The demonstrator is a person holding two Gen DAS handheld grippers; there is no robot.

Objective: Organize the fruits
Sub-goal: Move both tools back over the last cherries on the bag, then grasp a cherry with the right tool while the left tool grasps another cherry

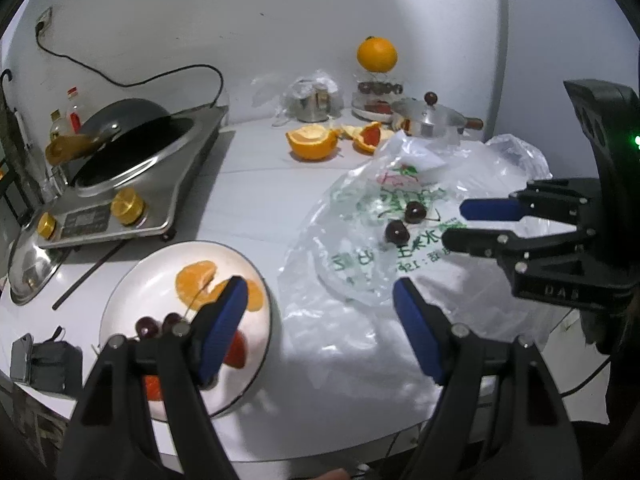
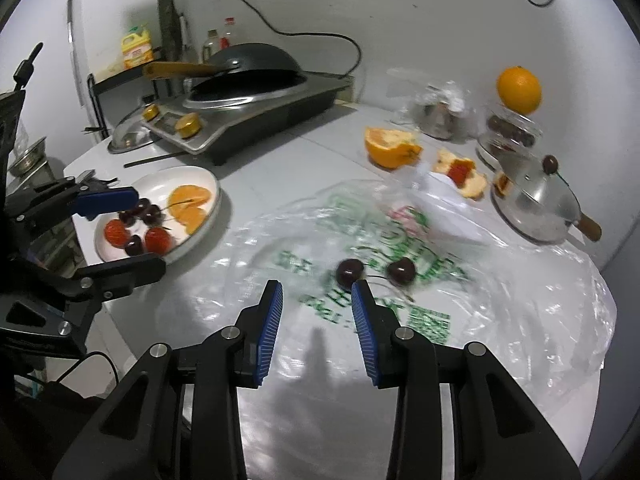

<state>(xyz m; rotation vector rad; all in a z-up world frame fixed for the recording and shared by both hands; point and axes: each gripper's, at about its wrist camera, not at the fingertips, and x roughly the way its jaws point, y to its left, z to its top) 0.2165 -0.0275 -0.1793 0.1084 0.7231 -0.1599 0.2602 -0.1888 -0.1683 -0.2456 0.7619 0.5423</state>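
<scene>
R gripper [image 2: 317, 300] fingers spread, empty, 2 cherries [image 2: 349, 272] just ahead on bag [image 2: 520, 304]. L gripper [image 1: 320, 296] fingers spread, empty, over plate [image 1: 120, 304].

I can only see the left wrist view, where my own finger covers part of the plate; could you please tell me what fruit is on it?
Observer: The right wrist view shows the plate holding three cherries, two strawberries and orange segments.
Operator: Thank you. How is the right gripper lined up with the nearer cherry on the plastic bag?
Observer: It is open, and that cherry sits just beyond its right finger's tip, not between the fingers.
Operator: Is anything behind the stove?
Observer: A yellow bottle stands on the rack there.
</scene>
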